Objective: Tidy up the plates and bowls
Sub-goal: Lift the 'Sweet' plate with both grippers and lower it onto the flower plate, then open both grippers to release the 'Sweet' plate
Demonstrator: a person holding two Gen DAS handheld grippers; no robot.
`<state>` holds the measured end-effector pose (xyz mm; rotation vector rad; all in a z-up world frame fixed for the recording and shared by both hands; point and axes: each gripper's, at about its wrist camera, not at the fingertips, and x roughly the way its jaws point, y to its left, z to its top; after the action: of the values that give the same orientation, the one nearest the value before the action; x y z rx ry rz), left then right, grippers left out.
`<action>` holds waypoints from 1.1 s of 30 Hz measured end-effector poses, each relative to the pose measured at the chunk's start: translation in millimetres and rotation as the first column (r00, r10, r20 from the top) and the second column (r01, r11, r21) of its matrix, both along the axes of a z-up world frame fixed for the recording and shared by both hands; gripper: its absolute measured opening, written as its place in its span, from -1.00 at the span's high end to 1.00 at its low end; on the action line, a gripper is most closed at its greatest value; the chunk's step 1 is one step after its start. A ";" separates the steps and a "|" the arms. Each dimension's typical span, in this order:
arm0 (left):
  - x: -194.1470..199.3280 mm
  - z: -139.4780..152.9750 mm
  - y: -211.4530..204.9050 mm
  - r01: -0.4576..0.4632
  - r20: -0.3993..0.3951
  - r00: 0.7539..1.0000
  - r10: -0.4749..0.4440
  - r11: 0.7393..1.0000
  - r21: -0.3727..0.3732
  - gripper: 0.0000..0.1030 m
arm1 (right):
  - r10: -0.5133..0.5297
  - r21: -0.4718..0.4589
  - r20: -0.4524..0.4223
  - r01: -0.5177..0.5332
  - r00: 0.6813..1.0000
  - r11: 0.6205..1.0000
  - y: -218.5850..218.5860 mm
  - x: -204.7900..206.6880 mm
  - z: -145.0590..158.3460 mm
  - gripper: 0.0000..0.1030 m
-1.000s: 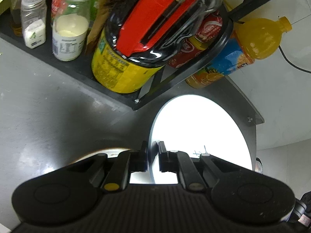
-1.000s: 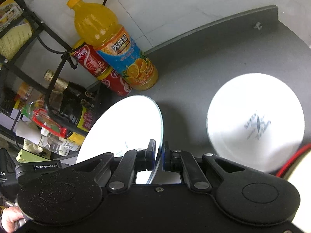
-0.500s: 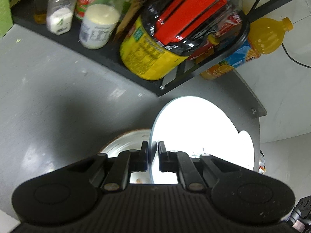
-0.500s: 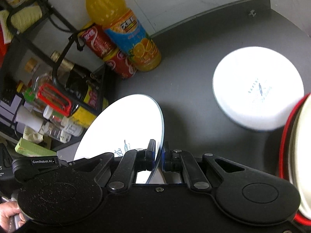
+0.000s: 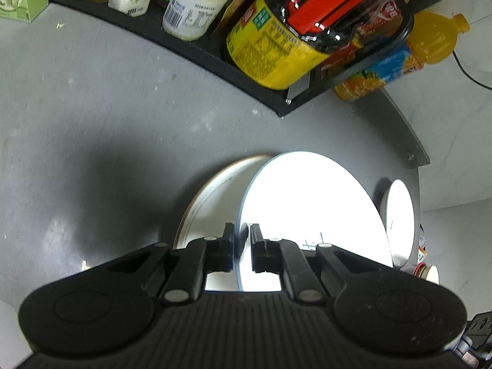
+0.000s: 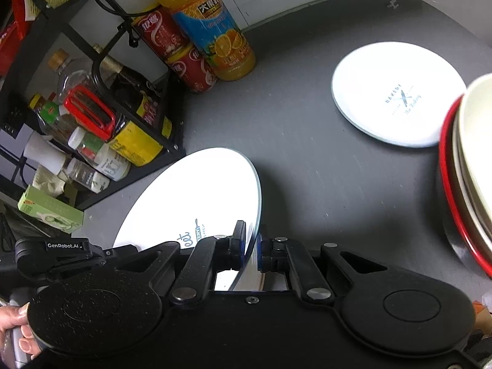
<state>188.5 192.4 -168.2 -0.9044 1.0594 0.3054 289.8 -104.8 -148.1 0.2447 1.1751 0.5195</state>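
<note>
Left wrist view: left gripper [image 5: 242, 247] fingers pinch the near rim of a white plate [image 5: 310, 209], held tilted above the grey table [image 5: 92, 117]. Just behind it, partly covered, lies a brown-rimmed plate [image 5: 209, 196] on the table. A second white plate [image 5: 399, 215] shows edge-on at the right, apart from the held one. Along the top, a black shelf rack [image 5: 215, 58] carries jars, a yellow-labelled bottle [image 5: 270, 52] with a red handle, and beyond its corner an orange juice bottle [image 5: 424, 43].

Right wrist view: right gripper [image 6: 252, 246] fingers pinch the opposite rim of the same white plate [image 6: 196, 196], which bears blue printed lettering near the fingers. The second white plate [image 6: 396, 92] lies flat on the table [image 6: 307, 160], well apart, toward the far right. At the right edge stands a stack of bowls [image 6: 470, 178], cream over a red rim. The juice bottle [image 6: 212, 27] and red cans [image 6: 184, 55] stand beside the rack [image 6: 92, 98]. A hand [image 6: 13, 329] grips the other gripper's handle at lower left.
</note>
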 end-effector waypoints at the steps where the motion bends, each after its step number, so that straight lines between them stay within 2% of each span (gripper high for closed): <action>1: -1.5 -1.9 -1.0 0.001 -0.005 1.000 -0.001 1.000 -0.006 0.85 | 0.004 -0.006 0.003 -0.004 1.000 1.000 -0.5 -2.5 -0.6 0.87; 7: -8.3 -14.1 -3.2 0.009 -0.026 1.000 -0.009 1.000 -0.006 0.84 | 0.027 -0.033 -0.003 -0.028 1.000 0.999 0.8 -12.9 -6.6 0.86; 19: -8.2 -22.0 -2.7 0.033 -0.052 0.998 -0.031 0.998 0.047 0.80 | 0.034 -0.066 -0.008 -0.034 0.999 0.997 8.3 -19.0 -12.2 0.86; 24: -5.1 -14.5 -6.3 0.064 -0.081 0.995 -0.056 0.993 0.103 0.73 | 0.008 -0.071 -0.028 -0.010 1.000 0.997 6.6 -22.2 -19.1 0.87; 29: -7.6 -3.3 -1.0 0.058 -0.064 0.997 -0.051 0.993 0.106 0.45 | 0.005 -0.061 -0.031 -0.006 1.000 0.998 5.1 -23.3 -20.3 0.87; 33: -11.7 9.0 -1.7 0.062 -0.059 0.997 -0.053 0.984 0.165 0.03 | -0.003 -0.062 -0.040 0.000 0.999 0.998 7.6 -22.9 -22.2 0.86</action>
<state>176.8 190.7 -159.1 -0.7183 1.0908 0.3666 266.9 -97.2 -170.3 0.2034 1.2277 0.4781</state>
